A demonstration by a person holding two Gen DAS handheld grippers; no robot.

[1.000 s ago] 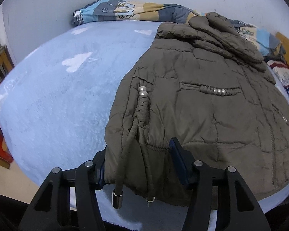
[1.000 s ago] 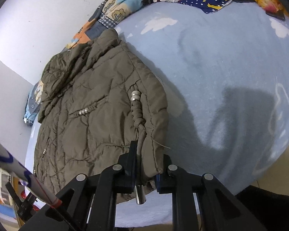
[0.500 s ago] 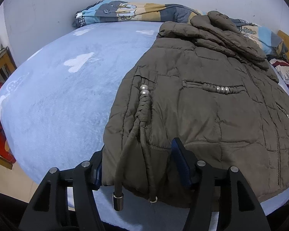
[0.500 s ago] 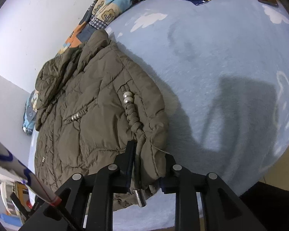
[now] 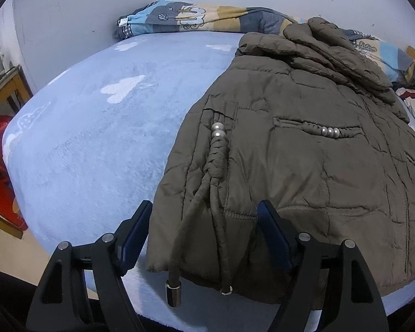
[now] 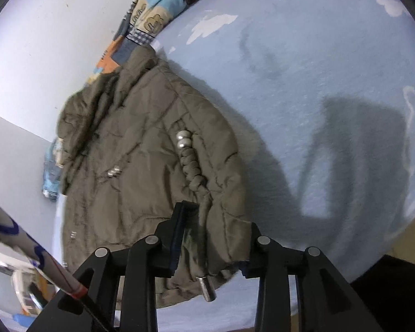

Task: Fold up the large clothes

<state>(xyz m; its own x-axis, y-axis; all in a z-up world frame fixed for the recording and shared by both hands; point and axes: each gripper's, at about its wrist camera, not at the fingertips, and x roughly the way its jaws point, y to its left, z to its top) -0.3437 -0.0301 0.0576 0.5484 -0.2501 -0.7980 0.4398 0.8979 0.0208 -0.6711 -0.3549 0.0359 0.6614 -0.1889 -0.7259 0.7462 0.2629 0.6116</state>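
I have the olive padded jacket (image 5: pixel 304 166) lying on the pale blue bed (image 5: pixel 96 152), its collar end bunched toward the patterned quilt (image 5: pixel 196 19) at the wall and its hem at the bed's near edge, right under both my tools. It looks folded in on itself already, a narrow slab with the braided drawcord (image 5: pixel 215 160) running down its upper face toward the hem.

My left tool (image 5: pixel 204 238) stands wide, its jaws having just been opening; the hem corner and the cord's metal tip (image 5: pixel 173 294) sit between them, and the left pad stands clear of the cloth. My right tool (image 6: pixel 213 238) sits narrower and its jaws have just been opening too; the hem corner lies between them, loose, the right pad seemingly off the fabric, though blur makes the left pad's contact hard to judge.

I judge this to be the letting-go after laying the hem down. To do it well I would spread both tools until neither pad drags the shell, then draw them away from the hem along the bed's edge rather than upward, so the slippery padding does not spring open. The dangling cord could snag a jaw, so I would watch it.
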